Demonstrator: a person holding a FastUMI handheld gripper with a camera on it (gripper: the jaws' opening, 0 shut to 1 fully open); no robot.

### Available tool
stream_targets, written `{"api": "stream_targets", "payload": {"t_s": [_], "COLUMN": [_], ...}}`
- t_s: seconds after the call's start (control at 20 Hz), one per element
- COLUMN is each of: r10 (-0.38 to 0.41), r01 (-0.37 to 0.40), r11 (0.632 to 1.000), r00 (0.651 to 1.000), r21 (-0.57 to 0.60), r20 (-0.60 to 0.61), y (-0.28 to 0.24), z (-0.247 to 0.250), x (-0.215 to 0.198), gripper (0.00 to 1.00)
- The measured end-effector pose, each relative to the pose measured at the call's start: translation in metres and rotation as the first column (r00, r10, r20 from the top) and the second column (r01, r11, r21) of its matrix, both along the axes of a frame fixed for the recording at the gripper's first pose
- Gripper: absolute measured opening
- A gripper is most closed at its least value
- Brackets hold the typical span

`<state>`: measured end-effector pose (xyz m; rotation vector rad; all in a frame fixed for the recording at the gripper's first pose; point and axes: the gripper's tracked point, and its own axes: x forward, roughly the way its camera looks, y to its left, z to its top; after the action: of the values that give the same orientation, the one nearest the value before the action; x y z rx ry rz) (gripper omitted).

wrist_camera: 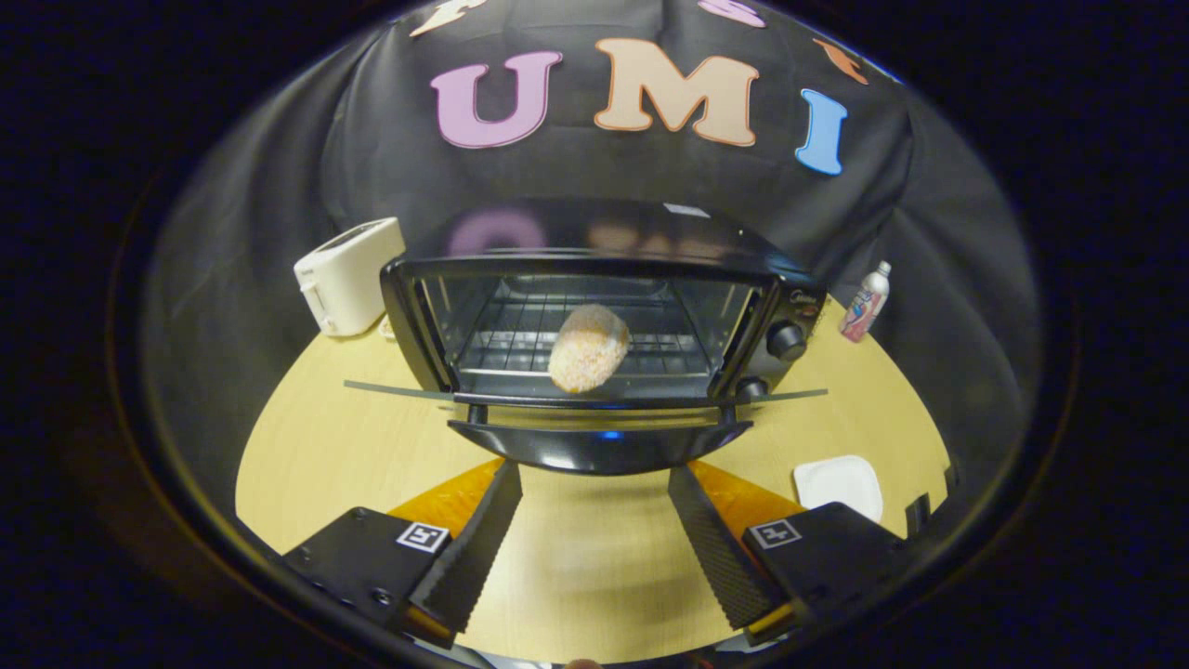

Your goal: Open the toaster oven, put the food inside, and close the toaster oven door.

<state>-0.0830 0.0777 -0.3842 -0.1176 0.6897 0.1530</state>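
Wooden table (307, 446) | toaster oven (594, 316) door (599, 444) down, edge-on | food (587, 348) seemingly on rack | tool (594, 483) spread, empty

Gripper (594, 478) with ribbed pads, boxy mounts, square marker tags, one screw

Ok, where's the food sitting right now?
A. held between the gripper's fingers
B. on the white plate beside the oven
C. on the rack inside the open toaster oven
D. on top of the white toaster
C: the breaded food lies on the wire rack inside the toaster oven, whose door hangs open, while the gripper is open with nothing between its fingers.
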Motion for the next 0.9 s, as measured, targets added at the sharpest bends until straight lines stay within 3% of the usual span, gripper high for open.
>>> {"api": "stream_targets", "payload": {"t_s": [0.35,0.9], "r10": [-0.015,-0.052], "r01": [0.012,0.045], "r11": [0.999,0.997], "r00": [0.998,0.993], "r21": [0.043,0.07], "r20": [0.066,0.105], "y": [0.002,-0.012], "z": [0.03,0.058], "x": [0.033,0.043], "gripper": [1.0,1.0]}}
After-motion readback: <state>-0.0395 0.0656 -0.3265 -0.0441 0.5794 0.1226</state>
